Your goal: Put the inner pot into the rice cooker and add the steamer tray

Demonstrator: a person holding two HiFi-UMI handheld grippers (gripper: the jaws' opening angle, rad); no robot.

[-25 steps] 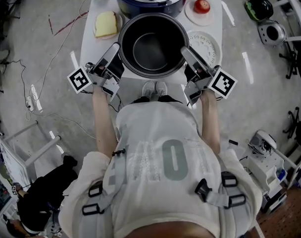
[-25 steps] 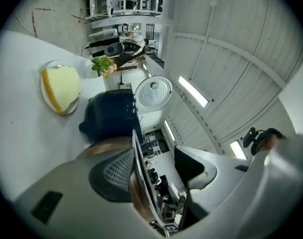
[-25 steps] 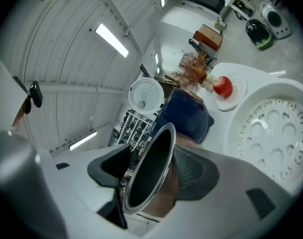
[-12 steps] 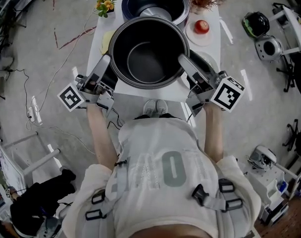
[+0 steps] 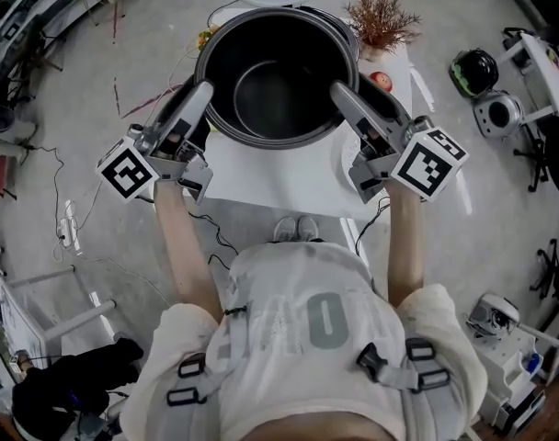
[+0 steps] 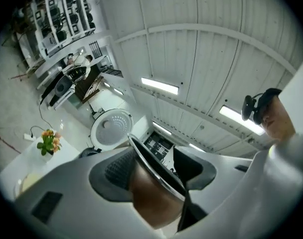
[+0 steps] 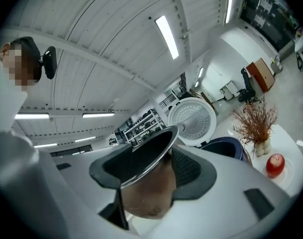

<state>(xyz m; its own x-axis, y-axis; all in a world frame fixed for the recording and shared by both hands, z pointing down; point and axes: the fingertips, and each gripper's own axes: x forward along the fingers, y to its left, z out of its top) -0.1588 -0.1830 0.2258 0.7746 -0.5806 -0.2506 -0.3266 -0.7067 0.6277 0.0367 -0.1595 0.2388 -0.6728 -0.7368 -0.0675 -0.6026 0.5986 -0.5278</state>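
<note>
The dark inner pot (image 5: 278, 81) hangs in the air above the table, and in the head view it covers the rice cooker's opening. My left gripper (image 5: 202, 97) is shut on the pot's left rim (image 6: 156, 166), and its pads clamp the wall. My right gripper (image 5: 339, 97) is shut on the right rim (image 7: 146, 153). Its jaws have just been closing further with the rim between them. The cooker's dark blue body (image 7: 226, 148) and its raised white lid (image 7: 193, 119) stand beyond the pot. No steamer tray shows in any view.
The white table (image 5: 279, 177) carries a dried plant (image 5: 381, 16), a red apple (image 5: 382, 81) on a plate, and small flowers (image 5: 204, 37). Cables lie on the floor at left, and equipment stands at right.
Both grippers have risen with the pot and carried it away from the person. It was over the table's near part and now hangs over the cooker at the far end.
</note>
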